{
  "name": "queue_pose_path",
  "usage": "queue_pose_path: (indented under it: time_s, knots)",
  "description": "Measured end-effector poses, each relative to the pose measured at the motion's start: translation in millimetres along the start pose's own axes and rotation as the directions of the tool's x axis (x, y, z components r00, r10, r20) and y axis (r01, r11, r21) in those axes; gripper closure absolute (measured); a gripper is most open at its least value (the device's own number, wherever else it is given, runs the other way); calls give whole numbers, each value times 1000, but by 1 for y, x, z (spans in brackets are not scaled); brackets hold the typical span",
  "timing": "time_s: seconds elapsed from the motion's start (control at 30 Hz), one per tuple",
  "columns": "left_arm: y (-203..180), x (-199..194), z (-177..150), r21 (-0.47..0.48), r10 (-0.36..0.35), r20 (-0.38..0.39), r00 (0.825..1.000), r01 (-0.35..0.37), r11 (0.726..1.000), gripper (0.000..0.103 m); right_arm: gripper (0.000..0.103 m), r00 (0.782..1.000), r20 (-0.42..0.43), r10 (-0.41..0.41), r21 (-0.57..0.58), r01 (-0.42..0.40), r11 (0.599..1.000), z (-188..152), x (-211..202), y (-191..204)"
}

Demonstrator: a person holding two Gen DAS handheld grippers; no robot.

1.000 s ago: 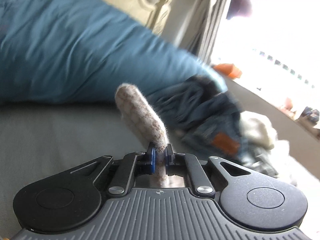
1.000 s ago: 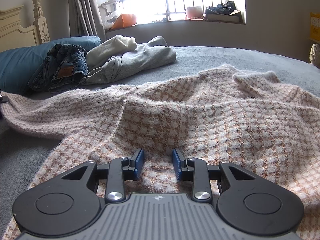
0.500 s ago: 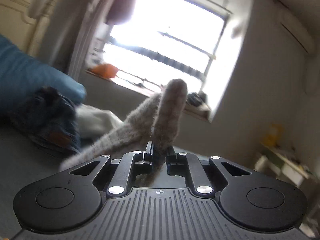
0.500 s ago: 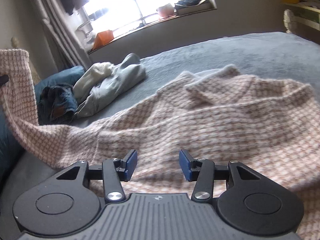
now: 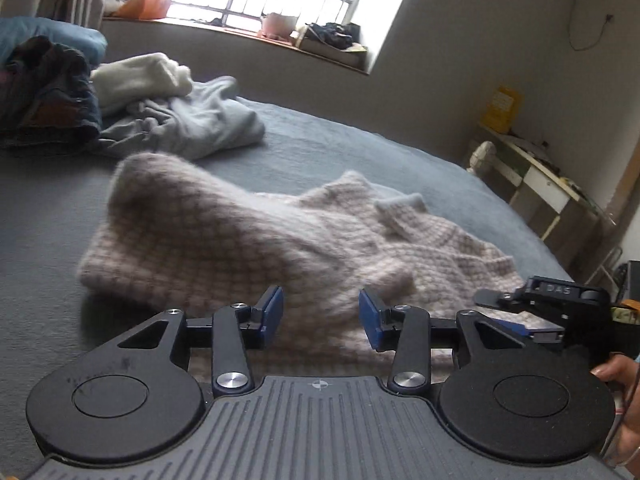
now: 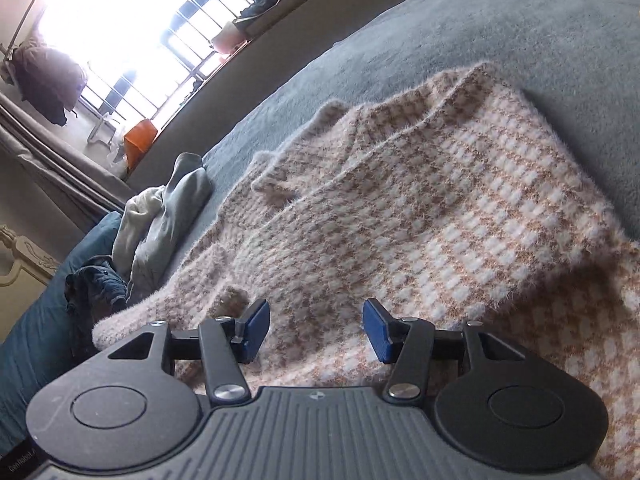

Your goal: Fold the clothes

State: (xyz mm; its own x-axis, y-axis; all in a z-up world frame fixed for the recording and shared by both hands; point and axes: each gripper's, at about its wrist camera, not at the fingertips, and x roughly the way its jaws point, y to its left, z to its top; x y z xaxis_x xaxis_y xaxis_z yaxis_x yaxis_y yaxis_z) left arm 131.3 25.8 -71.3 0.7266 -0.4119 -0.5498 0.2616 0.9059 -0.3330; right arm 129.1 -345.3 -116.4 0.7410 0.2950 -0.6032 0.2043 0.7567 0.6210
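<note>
A fuzzy pink-and-white checked sweater (image 5: 248, 240) lies on the grey bed cover (image 5: 360, 152), one part laid over its body in a soft hump at the left. My left gripper (image 5: 320, 314) hovers at its near edge; the jaws are opening and the pads press on nothing. In the right wrist view the same sweater (image 6: 440, 208) fills the middle, tilted because the camera is rolled. My right gripper (image 6: 316, 320) is low over the knit, its jaws opening too, with only fabric beneath them. A hand (image 5: 612, 368) shows at the left view's right edge.
At the head of the bed sit dark jeans (image 5: 48, 92), a cream garment (image 5: 136, 76) and a grey garment (image 5: 192, 120), beside a blue pillow (image 5: 52, 32). A windowsill with clutter runs behind. A desk (image 5: 540, 176) stands past the bed's right side.
The left gripper let go of the sweater part it was pinching and swung right, and that part now lies on the sweater. The right gripper rolled and opened wider.
</note>
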Motion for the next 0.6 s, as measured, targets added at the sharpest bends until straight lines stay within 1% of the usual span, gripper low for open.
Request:
queue_pose_path:
  time_s: [0.03,0.13,0.2,0.3,0.37,0.47,0.6]
  knots:
    - [-1,-10,0,-13,23,12,1000,-22,1000,61,48,1000,-1,5,13,-5,1000,3,0,0]
    - [24,-14,5,-49,77,28,997,-75,996,61,48,1000,-24,21,55,-19,998,7,6,4]
    - [30,-20,0,-57,104,46,994,-101,993,61,48,998,-46,41,83,-37,996,8,12,8]
    - [37,-18,-6,-26,128,38,991,-127,992,61,48,992,-85,91,120,-81,990,5,26,23]
    - [39,-17,-11,-4,136,33,990,-136,991,61,48,988,-119,99,112,-85,990,3,39,36]
    - [44,-14,-18,14,131,11,991,-131,991,60,48,987,-145,67,100,-52,994,2,61,51]
    - [52,-10,-28,16,147,-27,989,-146,989,60,46,990,-139,31,106,-17,994,5,78,61]
